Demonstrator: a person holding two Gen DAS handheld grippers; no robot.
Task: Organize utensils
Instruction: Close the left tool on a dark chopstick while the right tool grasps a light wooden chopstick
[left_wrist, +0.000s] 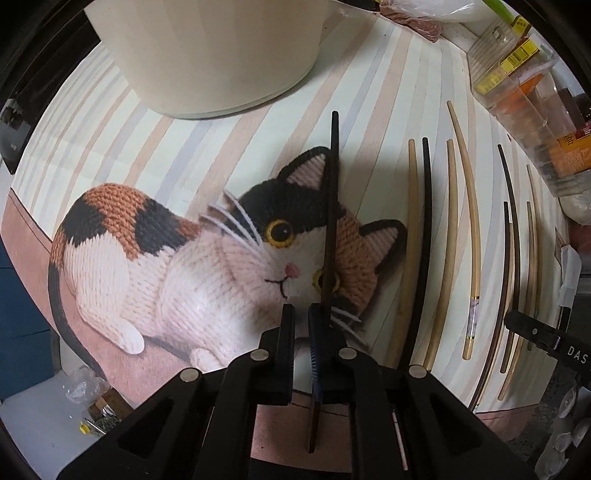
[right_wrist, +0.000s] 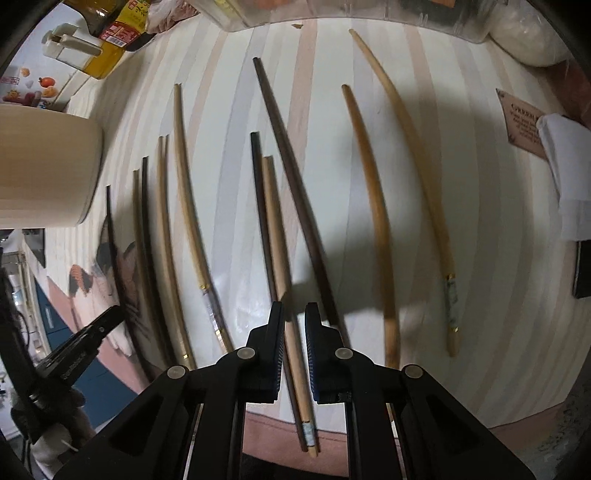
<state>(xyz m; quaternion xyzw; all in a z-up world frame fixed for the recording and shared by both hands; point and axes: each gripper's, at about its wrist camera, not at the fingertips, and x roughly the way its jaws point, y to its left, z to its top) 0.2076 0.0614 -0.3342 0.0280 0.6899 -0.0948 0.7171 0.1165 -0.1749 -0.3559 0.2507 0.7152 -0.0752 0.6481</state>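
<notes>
The left hand-held gripper (left_wrist: 301, 321) pinches one dark chopstick (left_wrist: 330, 221); the right hand-held gripper (right_wrist: 294, 321) pinches a pale chopstick (right_wrist: 280, 258). Sorting has barely begun (judging by the layout): most chopsticks (right_wrist: 373, 206) lie loose on the bench (right_wrist: 229, 221), beside the cream container (left_wrist: 207, 55).

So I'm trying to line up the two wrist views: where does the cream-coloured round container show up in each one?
Left wrist view: the cream container fills the top centre, standing behind the knitted-cat print.
Right wrist view: the same container sits at the left edge, partly cut off.
Shared landmark: the row of chopsticks on the striped mat, beside the container.
</notes>
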